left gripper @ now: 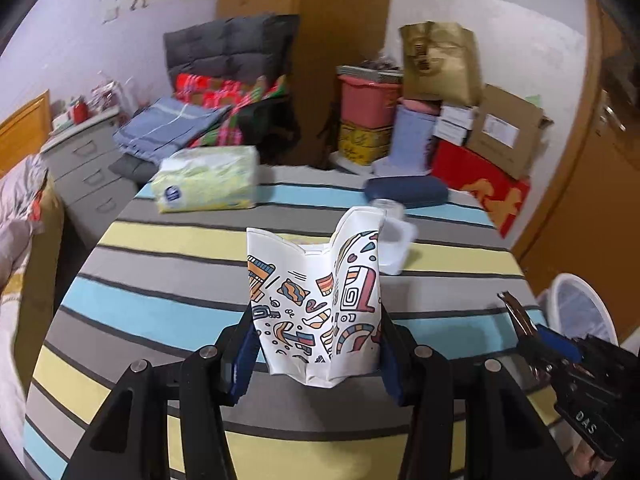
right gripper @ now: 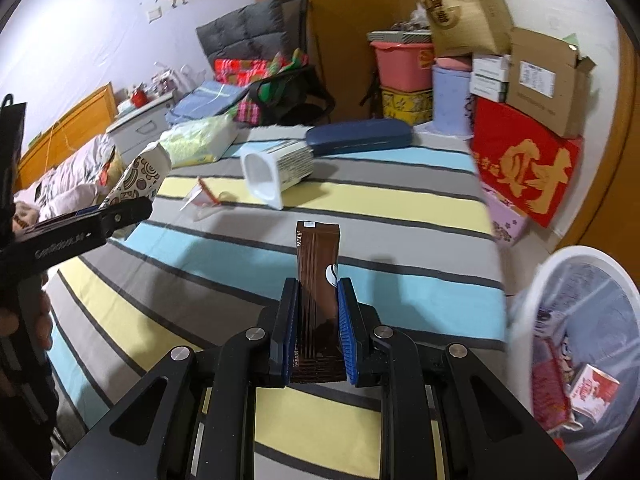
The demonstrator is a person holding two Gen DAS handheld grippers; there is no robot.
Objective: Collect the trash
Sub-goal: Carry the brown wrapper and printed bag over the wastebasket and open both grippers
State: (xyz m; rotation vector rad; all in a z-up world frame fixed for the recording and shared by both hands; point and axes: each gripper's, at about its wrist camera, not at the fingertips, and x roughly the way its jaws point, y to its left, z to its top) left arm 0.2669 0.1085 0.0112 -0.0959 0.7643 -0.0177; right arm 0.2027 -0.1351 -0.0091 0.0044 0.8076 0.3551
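Observation:
My left gripper (left gripper: pixel 316 344) is shut on a white paper carton with colourful doodle print (left gripper: pixel 316 300), crushed in at its middle, held above the striped table (left gripper: pixel 160 312). It also shows in the right wrist view (right gripper: pixel 138 178) at the left. My right gripper (right gripper: pixel 318 320) is shut on a brown carton (right gripper: pixel 318 276), held above the table. The right gripper shows in the left wrist view (left gripper: pixel 520 320) at the right. A white plastic cup (right gripper: pixel 276 168) lies on its side mid-table. A clear wrapper with a red strip (right gripper: pixel 204 196) lies near it. A white bin (right gripper: pixel 580 344) with a liner and trash stands right of the table.
A tissue pack (left gripper: pixel 208 178) and a dark blue case (right gripper: pixel 360 136) lie at the table's far edge. Boxes, a red gift box (right gripper: pixel 524 160) and a pink tub are stacked behind. A bed and drawers are at the left.

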